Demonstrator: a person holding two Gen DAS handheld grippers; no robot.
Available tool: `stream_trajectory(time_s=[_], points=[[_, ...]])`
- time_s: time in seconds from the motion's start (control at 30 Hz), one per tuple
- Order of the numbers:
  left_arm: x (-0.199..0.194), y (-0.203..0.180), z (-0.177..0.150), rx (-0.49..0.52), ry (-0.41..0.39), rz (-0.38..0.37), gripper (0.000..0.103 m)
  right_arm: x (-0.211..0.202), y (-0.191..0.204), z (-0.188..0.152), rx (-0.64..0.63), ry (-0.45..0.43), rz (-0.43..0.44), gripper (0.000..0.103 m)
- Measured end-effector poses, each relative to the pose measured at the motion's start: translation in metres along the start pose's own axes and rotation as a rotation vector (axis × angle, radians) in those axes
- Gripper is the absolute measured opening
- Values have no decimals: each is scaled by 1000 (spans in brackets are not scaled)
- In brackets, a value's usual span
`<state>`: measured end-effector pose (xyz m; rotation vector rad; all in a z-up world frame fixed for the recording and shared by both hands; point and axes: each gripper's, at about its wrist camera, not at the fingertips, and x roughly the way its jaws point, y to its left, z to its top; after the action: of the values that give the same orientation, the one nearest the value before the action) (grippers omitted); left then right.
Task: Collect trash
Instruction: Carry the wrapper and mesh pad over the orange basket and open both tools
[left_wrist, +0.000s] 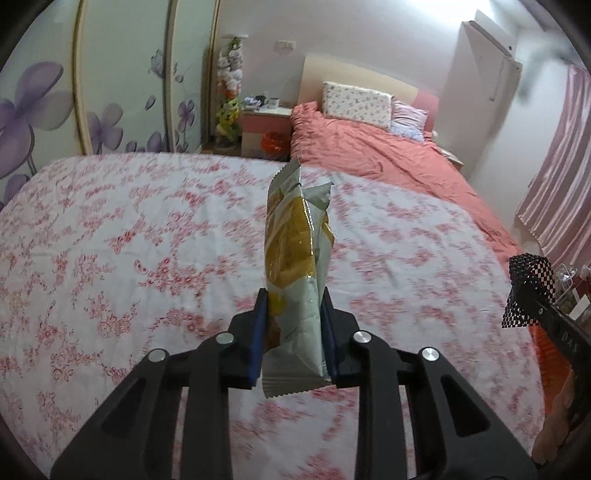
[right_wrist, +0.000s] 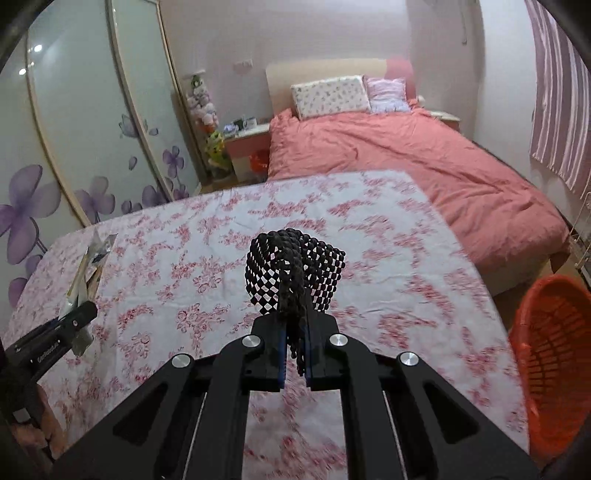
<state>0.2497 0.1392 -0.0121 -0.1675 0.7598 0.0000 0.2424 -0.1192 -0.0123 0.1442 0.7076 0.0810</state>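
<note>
Honestly both bits look featherlight: left gripper (left_wrist: 291, 332) clamped on the crinkly snack bag's (left_wrist: 297, 243) bottom, right gripper (right_wrist: 294, 350) pinching floppy black mesh (right_wrist: 295, 273).

A home bedroom is showing here: a bed (right_wrist: 406, 166) with a pink cover and two pillows (right_wrist: 330, 96) is lying at upper right, a wardrobe (right_wrist: 92, 122) with painted purple flowers is standing at left, and a nightstand (right_wrist: 247, 147) is sitting between them.
</note>
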Motion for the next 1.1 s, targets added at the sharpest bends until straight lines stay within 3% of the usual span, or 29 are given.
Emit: stream_trajectory(time_s=[0.4,0.73,1.1], points=[[-59,-65,-1,88,-73,-51,27,-80,-32,-6,14,-158,-52,7],[-85,-122,-14,157,-85,-133,27,-110,-63,-20,73,-191,-72,7],[-88,-200,-38,253,-55,-233,27,-130,-114,-33,161,-219,-147,7]])
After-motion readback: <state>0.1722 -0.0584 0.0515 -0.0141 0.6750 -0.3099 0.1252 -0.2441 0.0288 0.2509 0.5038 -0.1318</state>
